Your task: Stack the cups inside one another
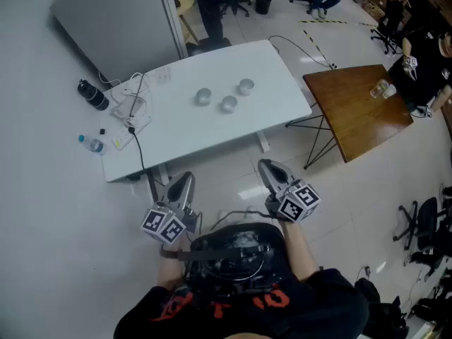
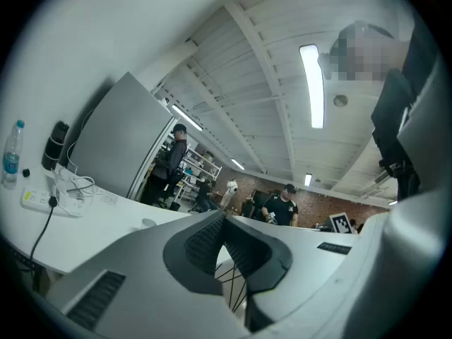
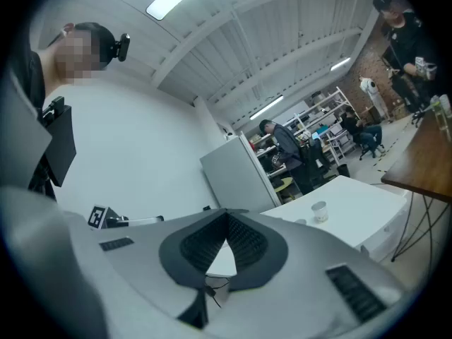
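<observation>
Worktop: the white worktop [image 1: 183, 129] stands well ahead of me, with open floor between it and my body. I judge the step in hand to be the approach, since nothing is within reach yet.
Left gripper: my left gripper [image 1: 185, 182] is held low, near my waist. Its fingers are pressed together with nothing between them.
Right gripper: my right gripper [image 1: 267, 167] is held the same way, with its fingers closed and empty.
Cups: the three cups [image 1: 228, 104] stand upright near the middle of the worktop, close to each other but not touching. None is nested yet.
Doing it well: I should step up to the worktop edge first and part my fingers before they get near a cup. I would take one cup by its wall near the rim, lift it clear, centre it over a neighbour and lower it straight in. My other gripper can steady the cup that receives it, as these look light and likely to tip or skid.
Head view alone: it shows all three cups and the gaps between them, a brown side table [image 1: 360, 108] to the right, and the cables [image 1: 131, 111] at the worktop's left end.
Gripper views alone: they show my finger pads meeting at the tips. The right gripper view shows a single cup [image 3: 320, 211] side-on, and the left gripper view shows a water bottle [image 2: 10, 157] standing upright.
</observation>
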`<state>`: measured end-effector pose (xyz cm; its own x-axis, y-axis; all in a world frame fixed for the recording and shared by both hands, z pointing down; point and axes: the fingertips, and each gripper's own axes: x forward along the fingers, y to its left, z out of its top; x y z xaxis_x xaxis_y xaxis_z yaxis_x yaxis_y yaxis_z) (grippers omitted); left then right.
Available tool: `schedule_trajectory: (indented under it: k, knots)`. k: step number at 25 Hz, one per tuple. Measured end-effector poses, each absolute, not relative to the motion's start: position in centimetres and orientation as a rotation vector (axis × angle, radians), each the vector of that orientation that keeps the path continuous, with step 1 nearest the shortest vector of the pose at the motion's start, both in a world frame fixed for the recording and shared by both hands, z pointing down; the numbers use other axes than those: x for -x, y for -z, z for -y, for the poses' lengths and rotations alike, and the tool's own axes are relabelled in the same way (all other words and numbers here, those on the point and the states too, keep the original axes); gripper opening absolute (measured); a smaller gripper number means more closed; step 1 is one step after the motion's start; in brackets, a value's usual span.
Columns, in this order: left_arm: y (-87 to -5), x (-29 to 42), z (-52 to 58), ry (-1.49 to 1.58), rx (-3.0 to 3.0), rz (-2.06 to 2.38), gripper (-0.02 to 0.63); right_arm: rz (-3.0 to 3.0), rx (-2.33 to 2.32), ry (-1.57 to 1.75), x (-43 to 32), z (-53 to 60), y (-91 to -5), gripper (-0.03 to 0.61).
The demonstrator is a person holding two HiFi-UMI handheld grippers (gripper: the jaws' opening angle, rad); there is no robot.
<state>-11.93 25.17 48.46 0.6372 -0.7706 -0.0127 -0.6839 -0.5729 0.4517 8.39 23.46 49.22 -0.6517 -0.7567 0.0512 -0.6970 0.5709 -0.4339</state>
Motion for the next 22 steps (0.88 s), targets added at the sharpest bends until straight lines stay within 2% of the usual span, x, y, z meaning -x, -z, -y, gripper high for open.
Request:
schedule_trajectory:
  k: [5, 7, 8, 10, 12, 13, 17, 22]
  knots:
    - [-48.4, 13.3, -24.9, 0.331, -2.471, 1.102, 0.0, -2.68, 1.251, 0.553, -5.7, -24.4, -49.0, 0.014]
    - [-48.3, 13.5, -24.7, 0.335, -2.489, 1.073, 0.001, -2.697, 1.271, 0.538, -5.0, -24.4, -49.4, 0.085]
    - [-48.1, 13.4, -24.6, 0.333, -2.506, 1.059, 0.001, -2.708, 1.284, 0.536, -4.8, -24.3, -49.7, 0.091]
    - [-47.8, 13.0, -24.4, 0.321, -2.545, 1.036, 0.001, -2.725, 1.329, 0.54, -5.0, -23.7, -50.5, 0.169]
    - [-47.7, 12.6, -24.1, 0.295, -2.579, 1.014, 0.001, -2.73, 1.375, 0.542, -5.3, -22.8, -51.1, 0.189]
    - [-47.6, 12.3, -24.0, 0.29, -2.594, 0.99, 0.001, -2.73, 1.391, 0.542, -5.4, -22.2, -51.3, 0.231]
    - [-46.5, 11.2, -23.4, 0.345, -2.632, 0.865, 0.003, -2.73, 1.402, 0.542, -5.8, -19.6, -51.6, 0.241]
    - [-46.8, 11.6, -17.6, 0.315, -2.58, 0.952, 0.003, -2.786, 1.355, 0.556, -5.2, -13.2, -52.8, 0.241]
